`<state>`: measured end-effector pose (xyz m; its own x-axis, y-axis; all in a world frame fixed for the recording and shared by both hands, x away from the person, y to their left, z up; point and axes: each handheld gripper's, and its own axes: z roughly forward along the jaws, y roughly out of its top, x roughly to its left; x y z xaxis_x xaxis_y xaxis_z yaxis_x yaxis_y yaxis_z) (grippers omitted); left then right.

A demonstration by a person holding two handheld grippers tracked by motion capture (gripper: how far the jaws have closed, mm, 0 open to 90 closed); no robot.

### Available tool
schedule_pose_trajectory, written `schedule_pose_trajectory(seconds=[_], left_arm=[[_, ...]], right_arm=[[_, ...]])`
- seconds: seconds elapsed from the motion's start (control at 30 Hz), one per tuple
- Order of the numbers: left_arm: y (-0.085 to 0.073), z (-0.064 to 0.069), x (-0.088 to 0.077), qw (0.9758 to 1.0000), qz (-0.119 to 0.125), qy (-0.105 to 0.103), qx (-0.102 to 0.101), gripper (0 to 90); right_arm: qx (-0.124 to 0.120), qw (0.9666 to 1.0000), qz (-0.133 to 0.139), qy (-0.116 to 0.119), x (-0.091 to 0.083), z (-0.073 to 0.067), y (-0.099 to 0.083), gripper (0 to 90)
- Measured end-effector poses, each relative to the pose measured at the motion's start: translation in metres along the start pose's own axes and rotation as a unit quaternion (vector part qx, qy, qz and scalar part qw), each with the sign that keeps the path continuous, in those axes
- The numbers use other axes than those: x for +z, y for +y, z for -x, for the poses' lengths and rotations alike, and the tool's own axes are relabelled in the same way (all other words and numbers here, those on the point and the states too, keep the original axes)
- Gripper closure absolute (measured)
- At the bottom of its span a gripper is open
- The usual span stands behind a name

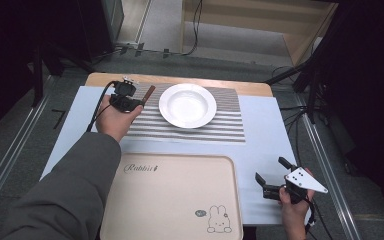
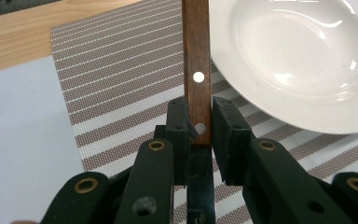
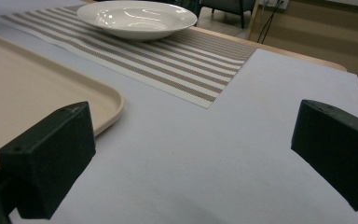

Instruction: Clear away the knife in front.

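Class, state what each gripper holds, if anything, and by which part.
The left gripper grips a utensil's brown riveted wooden handle at its lower end, where metal begins. The right gripper is open, holding nothing.

Brown wooden utensil handle with silver rivets (image 2: pixel 197 70), gripped at near end, lifted over striped placemat (image 2: pixel 121 74), pointing away, just beside white plate (image 2: pixel 298 60) rim.

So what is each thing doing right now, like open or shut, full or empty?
Left gripper: shut on the wooden handle, held over the striped mat.
Right gripper: open, nothing between its jaws.
White bowl: upright on the striped mat, empty.
Beige tray: flat on the table, nothing on it.
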<state>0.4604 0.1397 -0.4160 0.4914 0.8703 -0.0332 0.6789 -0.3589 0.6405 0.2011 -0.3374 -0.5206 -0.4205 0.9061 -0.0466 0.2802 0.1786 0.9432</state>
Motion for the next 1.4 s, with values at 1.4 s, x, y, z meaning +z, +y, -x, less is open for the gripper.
schedule_pose_trajectory(seconds=[1.4], left_arm=[[-0.086, 0.053, -0.072, 0.9963, 0.031, -0.074, 0.031, 76.3]], right_arm=[[0.000, 1.0000, 0.001, 0.001, 0.000, 0.000, 0.000, 0.0]])
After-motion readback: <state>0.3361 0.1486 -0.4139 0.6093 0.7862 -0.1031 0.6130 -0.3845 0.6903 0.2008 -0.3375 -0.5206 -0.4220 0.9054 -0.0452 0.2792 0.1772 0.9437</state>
